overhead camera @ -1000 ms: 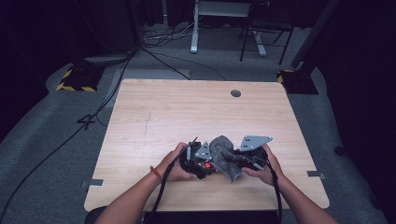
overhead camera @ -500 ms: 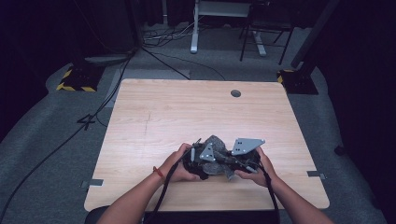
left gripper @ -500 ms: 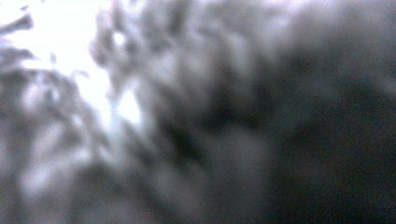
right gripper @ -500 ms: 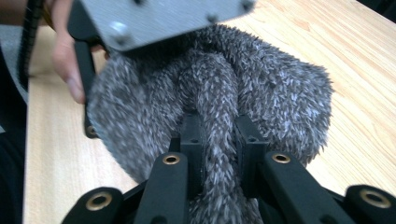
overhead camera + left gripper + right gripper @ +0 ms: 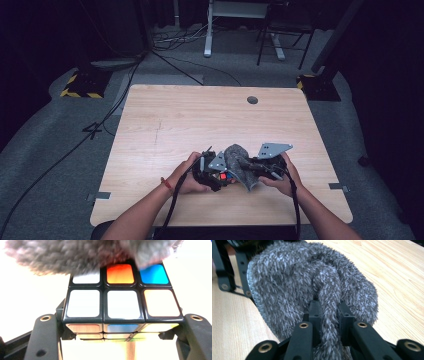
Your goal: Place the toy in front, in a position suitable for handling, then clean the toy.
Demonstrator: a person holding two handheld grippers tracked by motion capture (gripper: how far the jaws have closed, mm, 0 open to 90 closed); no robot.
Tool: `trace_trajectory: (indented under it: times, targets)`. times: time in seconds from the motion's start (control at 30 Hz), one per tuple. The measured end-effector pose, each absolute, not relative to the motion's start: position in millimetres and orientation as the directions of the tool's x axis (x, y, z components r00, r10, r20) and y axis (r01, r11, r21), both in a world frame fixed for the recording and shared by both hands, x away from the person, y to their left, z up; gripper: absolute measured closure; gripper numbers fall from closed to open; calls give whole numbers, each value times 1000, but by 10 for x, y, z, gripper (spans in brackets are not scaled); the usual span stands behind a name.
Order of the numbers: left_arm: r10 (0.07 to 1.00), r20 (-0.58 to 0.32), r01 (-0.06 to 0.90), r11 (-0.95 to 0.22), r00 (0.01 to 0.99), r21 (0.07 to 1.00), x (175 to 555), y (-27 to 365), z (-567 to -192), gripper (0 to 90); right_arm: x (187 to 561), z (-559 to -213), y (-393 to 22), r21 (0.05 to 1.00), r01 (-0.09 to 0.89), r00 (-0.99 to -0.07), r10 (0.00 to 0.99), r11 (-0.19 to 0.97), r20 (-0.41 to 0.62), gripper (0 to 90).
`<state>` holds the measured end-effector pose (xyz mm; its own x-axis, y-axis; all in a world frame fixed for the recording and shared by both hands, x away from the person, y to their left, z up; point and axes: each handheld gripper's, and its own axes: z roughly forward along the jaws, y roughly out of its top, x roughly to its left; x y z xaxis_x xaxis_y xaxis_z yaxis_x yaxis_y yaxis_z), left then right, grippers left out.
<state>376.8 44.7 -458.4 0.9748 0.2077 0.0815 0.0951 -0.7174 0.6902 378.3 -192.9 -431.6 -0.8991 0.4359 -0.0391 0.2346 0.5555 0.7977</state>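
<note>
A colour puzzle cube (image 5: 120, 302) with white, orange and blue tiles sits clamped between the jaws of my left gripper (image 5: 120, 327), held just above the wooden table (image 5: 200, 120). A fuzzy grey cloth (image 5: 312, 280) is pinched in a fold by my right gripper (image 5: 329, 312) and lies over the cube's far edge (image 5: 82, 255). In the high view both grippers meet near the table's front edge, with the cloth (image 5: 240, 162) draped between them and a bit of the cube (image 5: 222, 176) showing below it. The left gripper (image 5: 220, 176) is at the left, the right gripper (image 5: 248, 167) at the right.
The table has a round cable hole (image 5: 252, 100) at the back. Beyond the table stand desk legs (image 5: 207, 30) and cables on a grey floor, with yellow-black striped bases (image 5: 80, 87) at the left and right.
The right gripper with the cloth has slid left, bringing the cloth over the cube in the left gripper. The left hand has stayed nearly still.
</note>
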Motion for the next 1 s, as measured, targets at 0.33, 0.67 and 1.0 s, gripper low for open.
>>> trace_trajectory:
  times: [0.33, 0.67, 1.0]
  targets:
    - [196, 76, 87, -706, 978, 702, 3764, 485, -4562, 340, 3784, -4335, -1974, 795, 239, -899, 436, 557, -36, 781]
    - [188, 78, 77, -697, 979, 713, 3755, 497, -4538, 339, 3791, -4380, -2058, 787, 254, -896, 444, 563, -28, 781]
    - [205, 64, 84, -638, 977, 765, 3773, 552, -4428, 339, 3835, -4464, -2109, 757, 282, -887, 462, 590, -29, 781]
